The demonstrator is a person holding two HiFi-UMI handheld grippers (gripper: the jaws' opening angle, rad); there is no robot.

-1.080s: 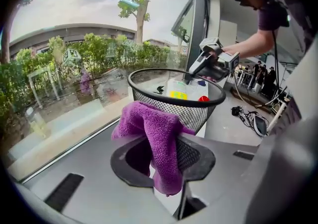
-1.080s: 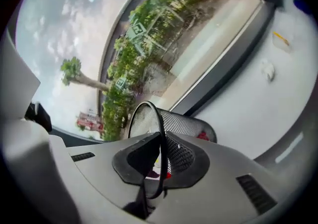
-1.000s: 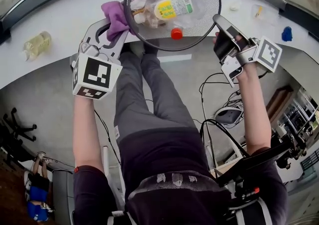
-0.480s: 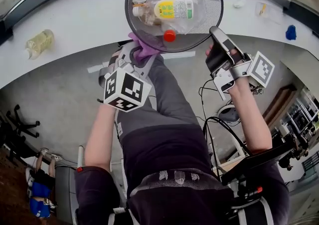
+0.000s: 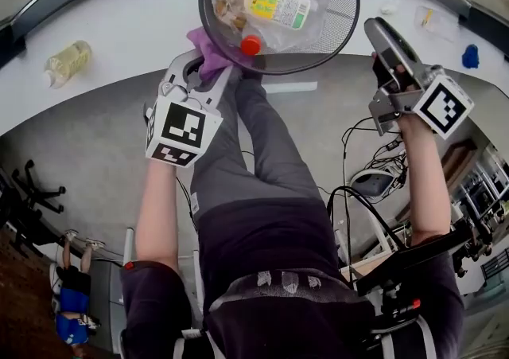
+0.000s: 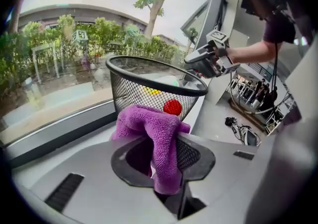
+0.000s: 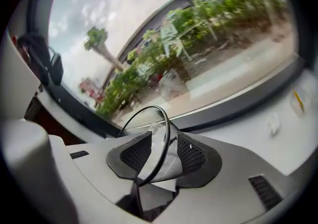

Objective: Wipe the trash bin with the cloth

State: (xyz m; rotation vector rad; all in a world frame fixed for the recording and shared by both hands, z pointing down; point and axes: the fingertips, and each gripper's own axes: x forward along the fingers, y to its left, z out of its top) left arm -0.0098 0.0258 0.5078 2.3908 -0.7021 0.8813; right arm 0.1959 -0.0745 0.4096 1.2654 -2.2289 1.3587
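The black mesh trash bin [image 5: 338,31] stands at the white counter's front edge, with a yellow-labelled bottle [image 5: 274,5] and other rubbish inside. My left gripper [image 5: 208,64] is shut on the purple cloth [image 5: 205,48], and the cloth presses on the bin's lower left wall. The left gripper view shows the cloth [image 6: 154,133] draped between the jaws, right before the bin [image 6: 139,94]. My right gripper [image 5: 378,31] is at the bin's right side. Its jaws are opening; the bin's rim [image 7: 166,133] runs between them and the pads do not press on it.
A plastic bottle [image 5: 65,61] lies on the counter [image 5: 119,39] at the left. At the right are a clear wrapper [image 5: 433,19] and a small blue thing [image 5: 470,56]. A window runs behind the counter. My legs and cables are below the counter's edge.
The left gripper carried the cloth from the bin's left rim down under the front wall, then back up to the lower left wall. The right gripper opened off the rim and drew to the right.
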